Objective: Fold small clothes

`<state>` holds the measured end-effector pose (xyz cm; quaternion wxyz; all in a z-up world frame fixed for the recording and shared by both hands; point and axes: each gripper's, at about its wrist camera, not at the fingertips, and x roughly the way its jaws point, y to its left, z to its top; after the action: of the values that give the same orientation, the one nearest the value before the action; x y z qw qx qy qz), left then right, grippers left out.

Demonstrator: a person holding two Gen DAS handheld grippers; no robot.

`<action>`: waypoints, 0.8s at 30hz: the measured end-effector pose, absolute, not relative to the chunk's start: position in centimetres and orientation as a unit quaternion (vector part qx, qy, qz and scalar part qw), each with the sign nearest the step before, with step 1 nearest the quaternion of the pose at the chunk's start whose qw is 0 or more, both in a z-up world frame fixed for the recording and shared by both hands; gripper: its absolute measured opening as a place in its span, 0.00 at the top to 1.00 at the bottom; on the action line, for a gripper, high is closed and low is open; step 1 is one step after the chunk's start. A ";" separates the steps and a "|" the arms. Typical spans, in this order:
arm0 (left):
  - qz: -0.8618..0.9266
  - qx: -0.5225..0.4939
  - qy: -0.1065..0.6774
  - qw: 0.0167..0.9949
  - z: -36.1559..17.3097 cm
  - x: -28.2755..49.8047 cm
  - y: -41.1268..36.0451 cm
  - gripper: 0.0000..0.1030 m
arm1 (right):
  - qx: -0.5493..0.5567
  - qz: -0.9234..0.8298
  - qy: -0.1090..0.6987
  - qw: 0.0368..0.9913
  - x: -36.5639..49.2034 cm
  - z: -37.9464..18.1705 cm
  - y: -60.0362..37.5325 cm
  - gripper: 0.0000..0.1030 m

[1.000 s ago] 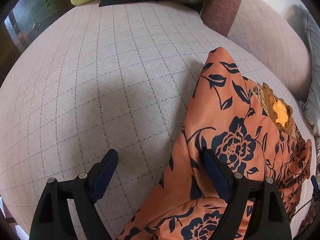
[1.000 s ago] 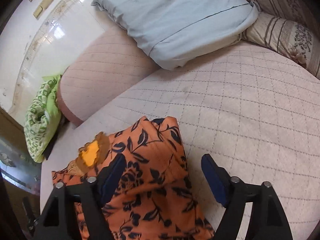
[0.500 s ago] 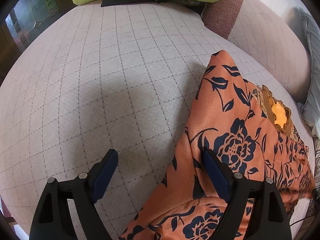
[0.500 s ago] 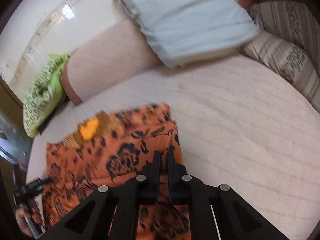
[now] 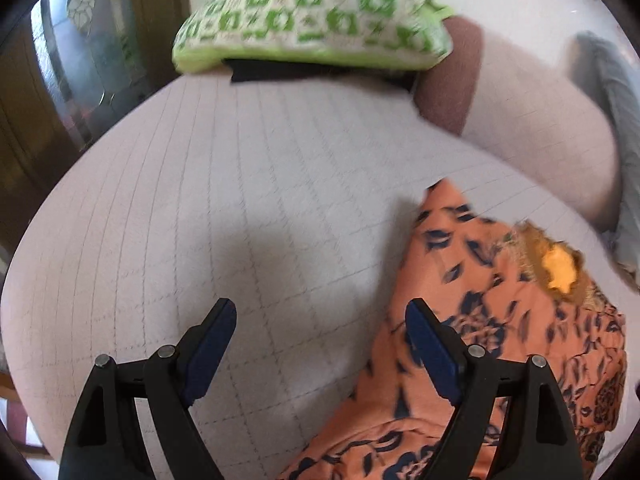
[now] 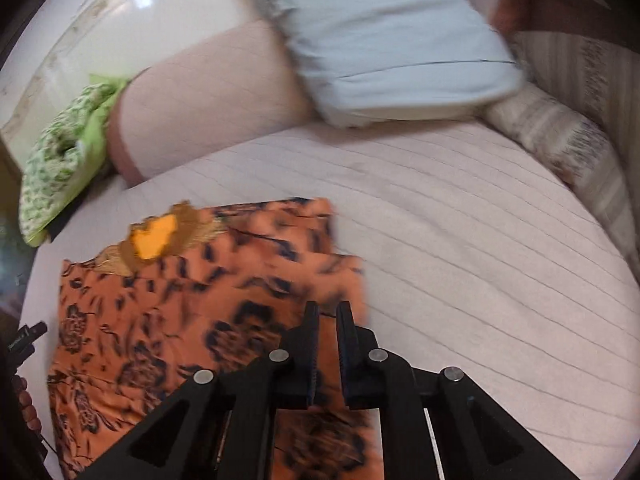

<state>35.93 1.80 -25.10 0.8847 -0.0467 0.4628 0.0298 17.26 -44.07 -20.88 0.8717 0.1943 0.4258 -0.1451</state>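
Observation:
An orange garment with dark blue flowers [image 6: 192,312] lies on a pale quilted bed, gold-trimmed neckline [image 6: 156,236] toward the far side. It also shows at the right of the left wrist view [image 5: 492,320]. My right gripper [image 6: 327,316] is shut on the garment's right edge and holds it up slightly. My left gripper [image 5: 320,320] is open and empty; its right finger [image 5: 430,344] sits over the garment's left edge, its left finger over bare bed.
The quilted bed [image 5: 240,200] stretches left and ahead. A green patterned pillow [image 5: 312,16] lies at the far end, a pale bolster [image 6: 212,96] behind, a light blue pillow [image 6: 384,36] and a striped pillow [image 6: 560,148] to the right.
My right gripper closed on the garment's right edge and pulled it, spreading the cloth wider. My left gripper stayed open and tilted up, showing more of the green pillow.

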 end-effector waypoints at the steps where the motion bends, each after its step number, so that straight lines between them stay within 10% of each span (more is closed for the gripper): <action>1: 0.019 -0.042 0.458 0.888 -25.0 35.8 1.3 0.16 | 0.195 -0.136 0.427 0.872 18.1 -21.2 -43.7 0.91; 9: 0.007 0.086 0.523 0.848 -29.7 36.9 -3.2 0.13 | 0.183 -0.104 0.442 0.872 23.2 -26.3 -41.1 0.89; 24: -0.024 0.014 0.539 0.842 -28.6 32.1 2.4 0.10 | 0.181 -0.077 0.491 0.848 12.3 -23.8 -40.9 0.89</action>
<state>32.15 2.39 -28.56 0.8418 0.0142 0.5391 -0.0245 12.28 -40.91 -23.80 0.8483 0.1815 0.4915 -0.0768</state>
